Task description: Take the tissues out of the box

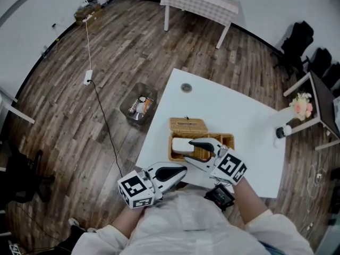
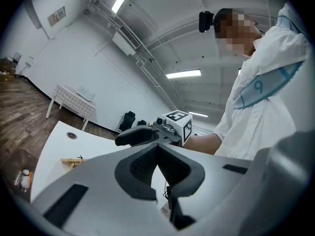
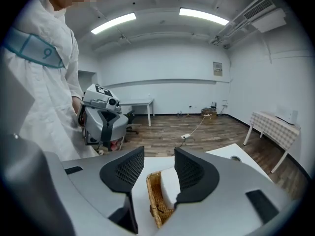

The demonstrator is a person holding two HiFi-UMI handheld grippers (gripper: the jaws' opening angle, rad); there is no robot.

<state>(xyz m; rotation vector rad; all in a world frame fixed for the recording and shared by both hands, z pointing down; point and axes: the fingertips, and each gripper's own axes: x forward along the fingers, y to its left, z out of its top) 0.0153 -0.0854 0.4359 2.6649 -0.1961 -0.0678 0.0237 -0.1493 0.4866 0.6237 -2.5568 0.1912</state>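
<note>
A person in a white coat stands at a white table (image 1: 234, 108) with a handheld gripper in each hand, seen from above. On the table lies an open wicker box (image 1: 227, 140), its lid (image 1: 187, 125) folded back on the far side, with a white pack of tissues (image 1: 182, 145) in its left part. The right gripper (image 1: 197, 149) hovers over the box with its jaws apart; its own view shows the tissues and the wicker rim in the gap between the pads, with no pad clearly pressing on them. The left gripper (image 1: 179, 172) is near the table's near edge, just beside the box, jaws together with nothing between them. Also on the table are a round hole (image 1: 186, 87) towards the far side and a small black-and-white object (image 1: 281, 132) near the right edge, too small to identify. On the wooden floor to the left are a clear bin (image 1: 139, 106) of small items, a power strip (image 1: 88, 77) and a long cable (image 1: 106, 126). A table with a checked cloth (image 1: 199, 1) stands by the far wall, dark chairs (image 1: 297, 44) to the right, and flowers (image 1: 302, 106) on a side table. The right gripper covers much of the box's middle, and the person's body hides the table's near edge.
</note>
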